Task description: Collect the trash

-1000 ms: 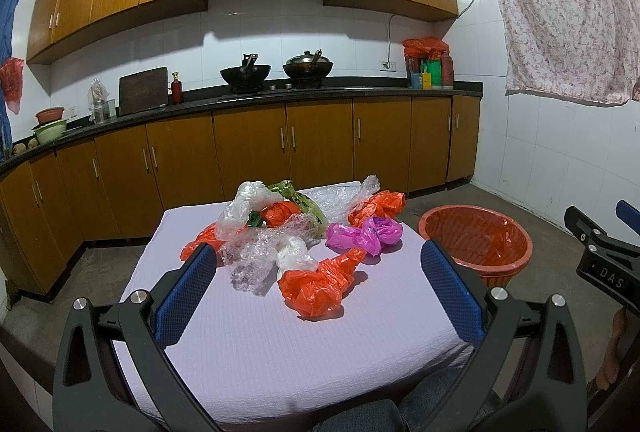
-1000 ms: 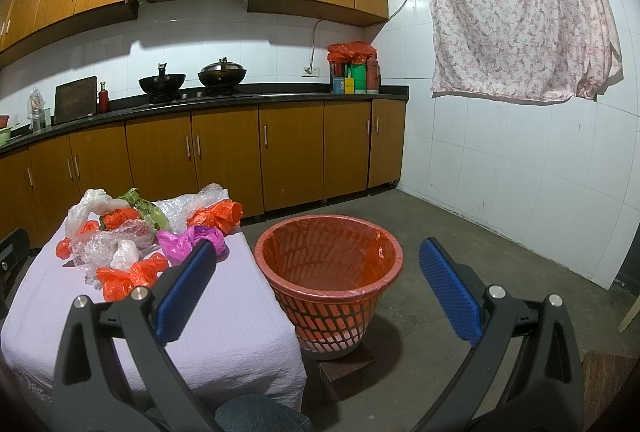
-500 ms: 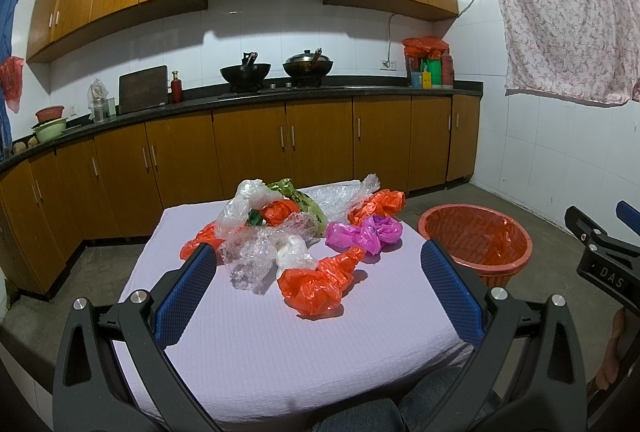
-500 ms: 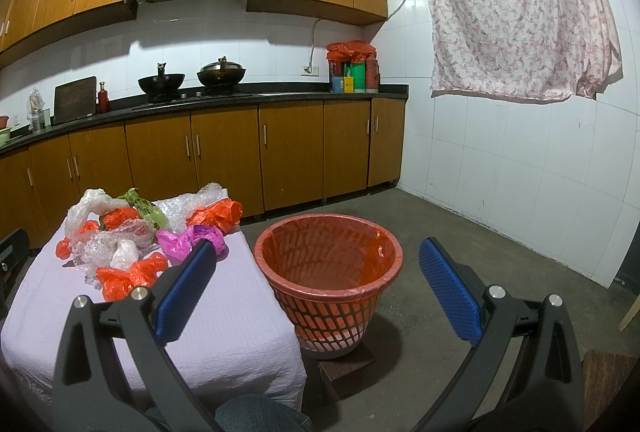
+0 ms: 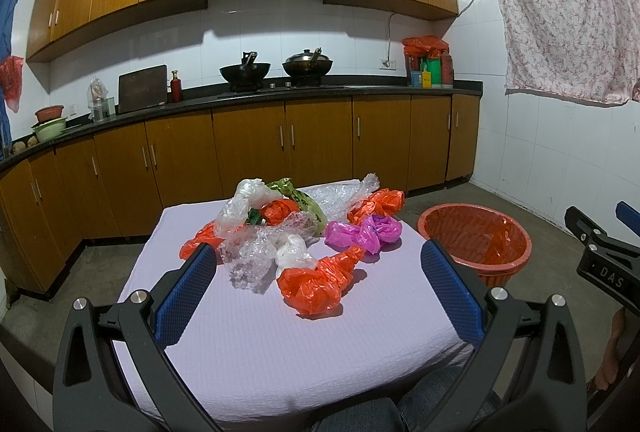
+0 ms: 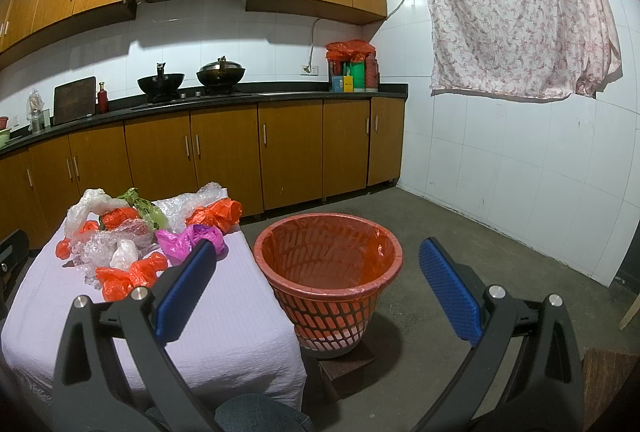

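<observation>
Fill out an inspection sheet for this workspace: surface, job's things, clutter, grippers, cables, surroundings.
Surface: table under a pale lilac cloth, near half bare.
Job's things: crumpled plastic bags heaped on the far half: near orange bag, magenta bag, far orange bag, bubble wrap, green wrapper. Red waste basket with an orange liner stands on the floor right of the table; no trash seen inside.
Clutter: nothing seen.
Grippers: left gripper open, empty, facing the heap; right gripper open, empty, facing the basket.
Cables: one wall cord running up from a socket.
Surroundings: wooden cabinets, two woks on the stove, floral cloth hung on the tiled wall.
</observation>
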The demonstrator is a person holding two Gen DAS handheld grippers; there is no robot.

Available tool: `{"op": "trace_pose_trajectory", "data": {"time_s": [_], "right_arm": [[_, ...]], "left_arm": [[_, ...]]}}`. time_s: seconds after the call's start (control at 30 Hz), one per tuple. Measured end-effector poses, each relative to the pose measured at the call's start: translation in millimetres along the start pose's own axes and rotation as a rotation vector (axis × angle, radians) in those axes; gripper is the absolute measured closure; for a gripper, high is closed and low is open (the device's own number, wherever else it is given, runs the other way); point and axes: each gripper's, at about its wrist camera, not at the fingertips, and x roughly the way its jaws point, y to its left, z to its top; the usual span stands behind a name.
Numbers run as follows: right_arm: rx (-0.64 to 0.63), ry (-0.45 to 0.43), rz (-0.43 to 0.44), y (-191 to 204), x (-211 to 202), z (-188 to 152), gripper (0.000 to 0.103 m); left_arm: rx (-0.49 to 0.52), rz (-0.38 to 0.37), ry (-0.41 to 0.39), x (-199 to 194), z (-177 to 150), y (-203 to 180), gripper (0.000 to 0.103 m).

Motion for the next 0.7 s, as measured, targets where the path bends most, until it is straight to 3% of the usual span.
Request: {"op": "trace_pose_trajectory", "data": {"time_s": [0.7], "right_arm": [[0.025, 0.046, 0.021, 0, 13, -8, 0.004]], "left_arm": [[-0.016, 0.039, 0.041, 8, -7, 8, 0.002]]}}
